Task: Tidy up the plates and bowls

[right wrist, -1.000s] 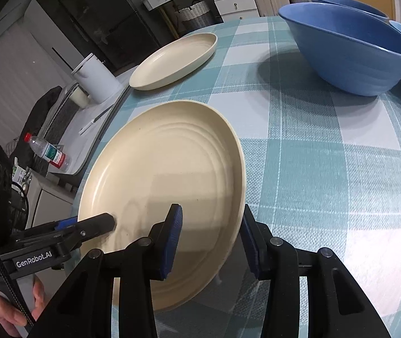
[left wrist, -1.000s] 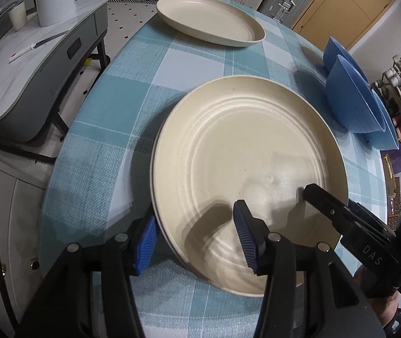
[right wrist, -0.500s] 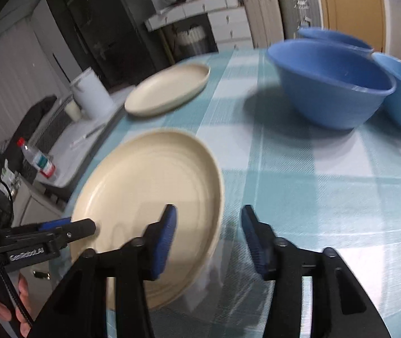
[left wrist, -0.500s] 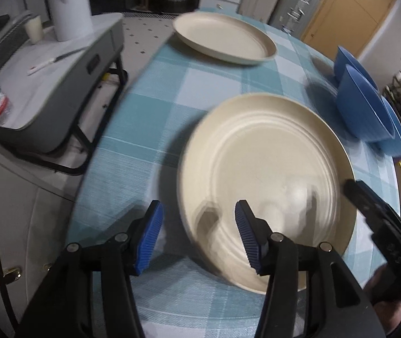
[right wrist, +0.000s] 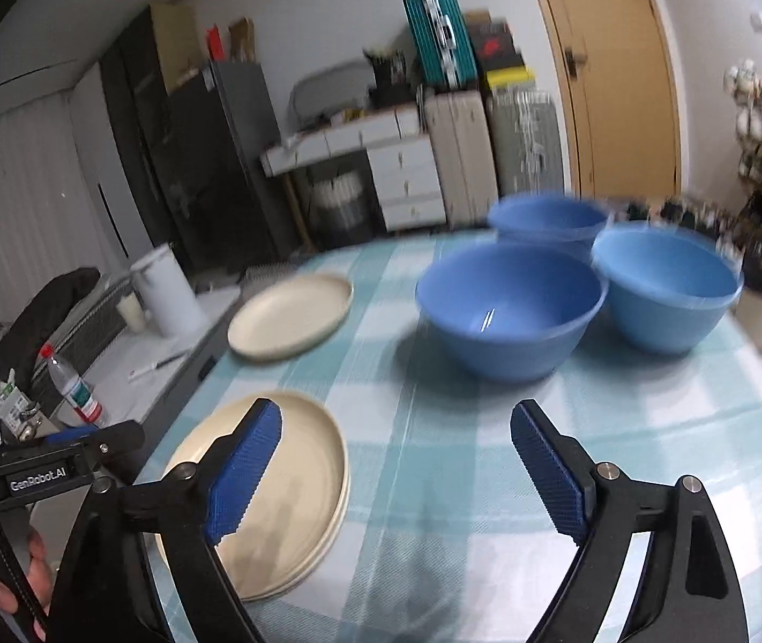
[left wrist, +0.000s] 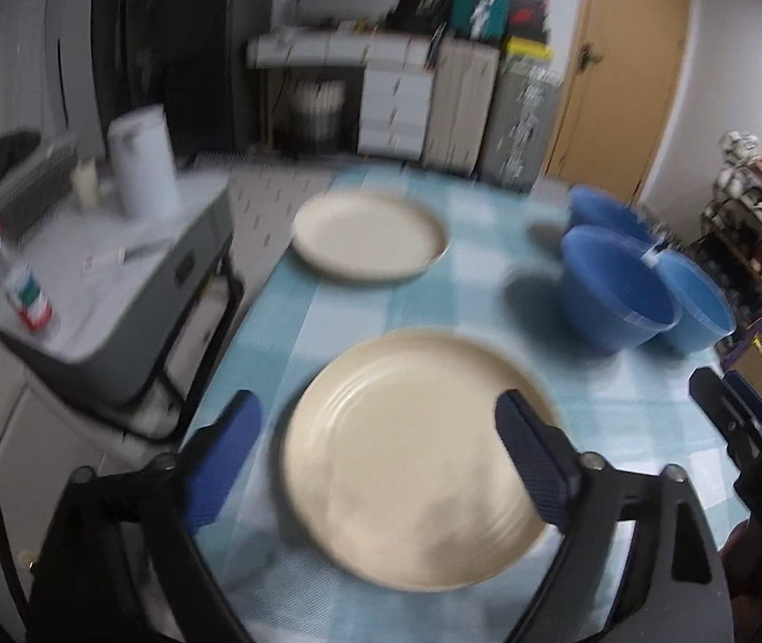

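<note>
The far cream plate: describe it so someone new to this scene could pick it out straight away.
Start at the round table with the blue-and-white checked cloth. Three blue bowls cluster on one side; on the other side, toward the grey side cabinet with the white jug, lies the far cream plate. Unlike the near plate stack, which shows layered rims, it lies alone, nearer the table's far edge.

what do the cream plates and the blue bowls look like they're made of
Cream plates: matte, speckle-free beige with soft molded rings and thick rounded rims; likely plastic or wheat-straw composite, though glazed ceramic can't be ruled out. Blue bowls: uniform solid blue, smooth semi-gloss with a small highlight inside and thin rims; probably plastic or melamine.
</note>
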Available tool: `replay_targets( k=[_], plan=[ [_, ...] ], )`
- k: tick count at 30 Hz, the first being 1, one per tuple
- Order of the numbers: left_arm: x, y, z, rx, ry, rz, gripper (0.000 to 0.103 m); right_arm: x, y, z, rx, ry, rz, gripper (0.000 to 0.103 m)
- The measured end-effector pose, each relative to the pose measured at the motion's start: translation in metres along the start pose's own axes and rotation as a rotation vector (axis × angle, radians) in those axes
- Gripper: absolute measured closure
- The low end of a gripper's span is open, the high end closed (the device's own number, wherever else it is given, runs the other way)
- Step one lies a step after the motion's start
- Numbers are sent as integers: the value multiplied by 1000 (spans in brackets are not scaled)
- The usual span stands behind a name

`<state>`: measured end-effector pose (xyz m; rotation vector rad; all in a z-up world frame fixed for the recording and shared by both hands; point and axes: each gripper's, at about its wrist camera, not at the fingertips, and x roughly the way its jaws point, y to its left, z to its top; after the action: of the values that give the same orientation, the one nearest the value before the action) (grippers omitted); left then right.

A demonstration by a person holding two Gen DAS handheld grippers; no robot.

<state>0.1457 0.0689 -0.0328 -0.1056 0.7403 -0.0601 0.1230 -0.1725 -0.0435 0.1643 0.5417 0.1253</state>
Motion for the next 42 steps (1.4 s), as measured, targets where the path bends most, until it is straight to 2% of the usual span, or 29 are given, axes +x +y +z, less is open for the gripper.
replay_targets(
  k=[2,8,11,16,20,25,42],
  plan=[
    [-10,-17,1,37,-44,-28,12,-14,-1,4,-10,-35,-7,1],
    [-22,-52,-1,83,-94,-75,7,-48,-12,5,-52,-107,-54,1],
    [-26,-65,-6,108,-118,-54,6,-59,-20,3,-61,-109,-87,1],
    [-23,-74,-13,124,-113,-45,6,-74,-34,-7,-42,-119,-93,1],
    [-22,-76,-17,123,-110,-25,5,-78,-37,-13,-37,-131,-104,1],
    [-21,-75,-20,120,-105,8,5,-76,-34,-18,-58,-103,-108,1],
    [-10,-52,-20,87,-77,43,5,-47,-17,-16,-100,-49,-88,1]
  ],
)
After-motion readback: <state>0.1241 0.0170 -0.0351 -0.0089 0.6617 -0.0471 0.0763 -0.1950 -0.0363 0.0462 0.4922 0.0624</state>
